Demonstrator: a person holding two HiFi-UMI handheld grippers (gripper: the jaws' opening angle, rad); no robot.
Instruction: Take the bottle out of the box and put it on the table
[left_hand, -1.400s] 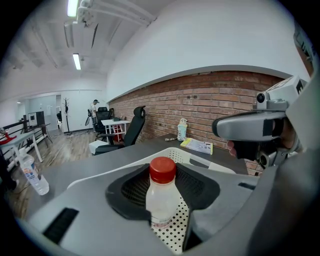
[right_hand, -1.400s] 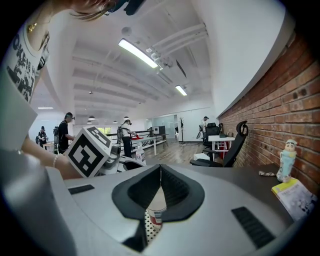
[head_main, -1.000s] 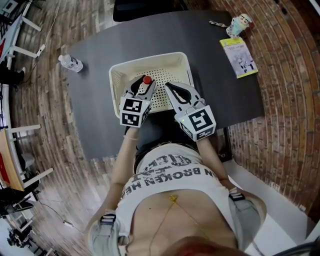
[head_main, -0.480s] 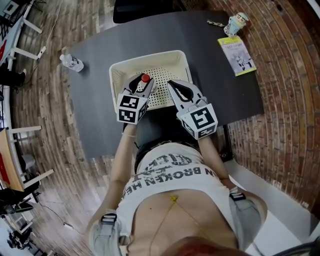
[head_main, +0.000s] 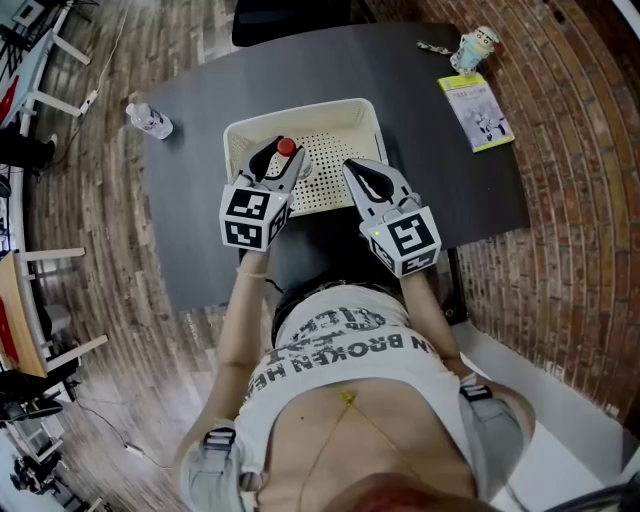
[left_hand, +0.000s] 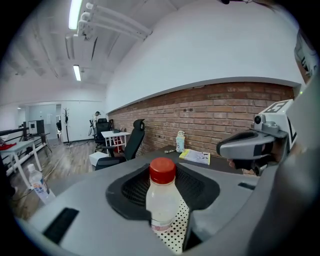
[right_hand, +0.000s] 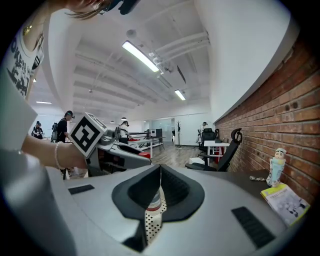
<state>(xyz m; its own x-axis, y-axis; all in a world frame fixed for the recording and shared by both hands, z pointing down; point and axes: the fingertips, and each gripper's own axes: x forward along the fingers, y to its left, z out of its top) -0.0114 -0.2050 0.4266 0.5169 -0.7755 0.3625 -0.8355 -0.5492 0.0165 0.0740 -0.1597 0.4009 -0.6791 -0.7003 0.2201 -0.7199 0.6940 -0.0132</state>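
**Bottle in your L gripper, over the box**

You had the left gripper (head_main: 280, 162) clenched on the bottle (left_hand: 161, 200), one jaw on each side of its body, w/ the bottle upright. It was a small one: cloudy-white, see-through plastic, a round red cap (left_hand: 162, 170) and a thin pinkish label band low down (print too small to read). It sat over the dotted, perforated floor of the cream box (head_main: 350, 112), toward the box's near side, on the dark table (head_main: 200, 140). I couldn't tell if its base touched the floor. Your right gripper (head_main: 358, 172) was just beside it, over the near-right rim, jaw tips pressed together, nothing between them.
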